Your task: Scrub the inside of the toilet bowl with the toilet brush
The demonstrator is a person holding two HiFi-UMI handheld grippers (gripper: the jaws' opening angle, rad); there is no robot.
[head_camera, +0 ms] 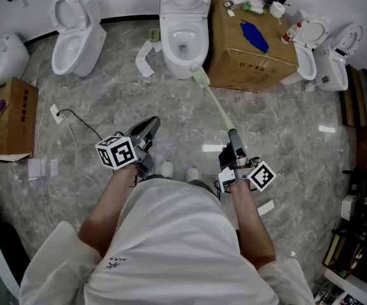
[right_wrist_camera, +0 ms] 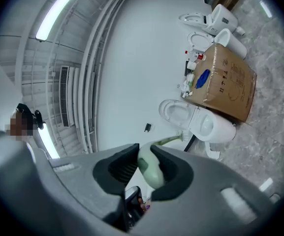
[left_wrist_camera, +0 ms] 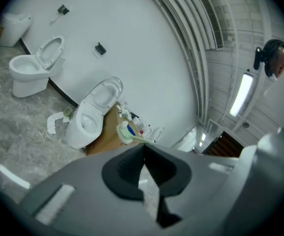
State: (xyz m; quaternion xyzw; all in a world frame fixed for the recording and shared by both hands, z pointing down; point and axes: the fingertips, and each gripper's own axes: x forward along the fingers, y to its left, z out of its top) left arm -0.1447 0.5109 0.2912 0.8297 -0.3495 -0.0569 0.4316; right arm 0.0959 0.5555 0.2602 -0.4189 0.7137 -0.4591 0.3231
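One toilet brush (head_camera: 216, 105), light and stiff-handled I'd judge, hangs with its head just outside the front rim of the toilet bowl (head_camera: 170, 53). The right gripper (head_camera: 234, 142) is clamped on its handle end, the sensible hold; the left gripper (head_camera: 146, 131) is closed, empty.

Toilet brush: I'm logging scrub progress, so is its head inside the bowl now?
No, the head of the toilet brush lies outside the bowl of the toilet, by its front edge next to the cardboard box.
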